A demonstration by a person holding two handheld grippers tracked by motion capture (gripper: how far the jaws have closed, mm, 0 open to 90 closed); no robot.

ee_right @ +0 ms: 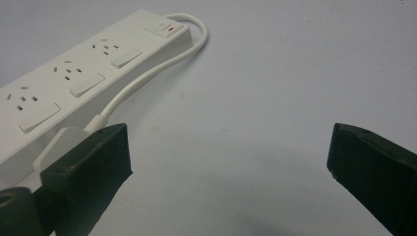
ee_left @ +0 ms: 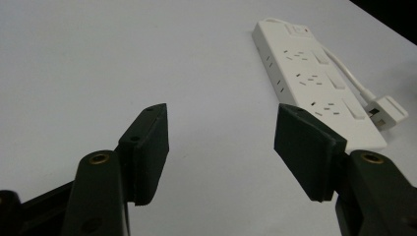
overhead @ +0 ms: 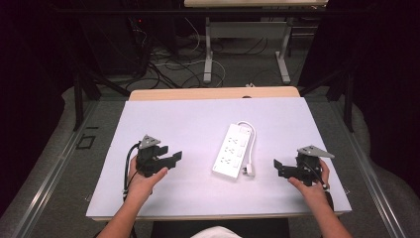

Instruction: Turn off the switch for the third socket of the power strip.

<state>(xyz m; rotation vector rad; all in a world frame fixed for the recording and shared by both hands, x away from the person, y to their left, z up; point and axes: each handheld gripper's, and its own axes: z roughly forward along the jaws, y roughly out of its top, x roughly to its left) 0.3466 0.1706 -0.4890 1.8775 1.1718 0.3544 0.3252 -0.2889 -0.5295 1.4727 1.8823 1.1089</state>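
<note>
A white power strip with three sockets lies flat near the middle of the white table top. Its short cable loops from the far end down to a white plug beside its near end. My left gripper is held to the left of the strip, with its jaws pointing toward it. In the left gripper view the strip lies ahead to the right, and the left gripper is open with nothing between its jaws. My right gripper is to the right of the plug, open. In the right gripper view its jaws stand wide, with the plug partly behind the left jaw.
A wooden strip edges the table's far side. Beyond it, cables lie on the floor near the white legs of another table. Dark curtains close in both sides.
</note>
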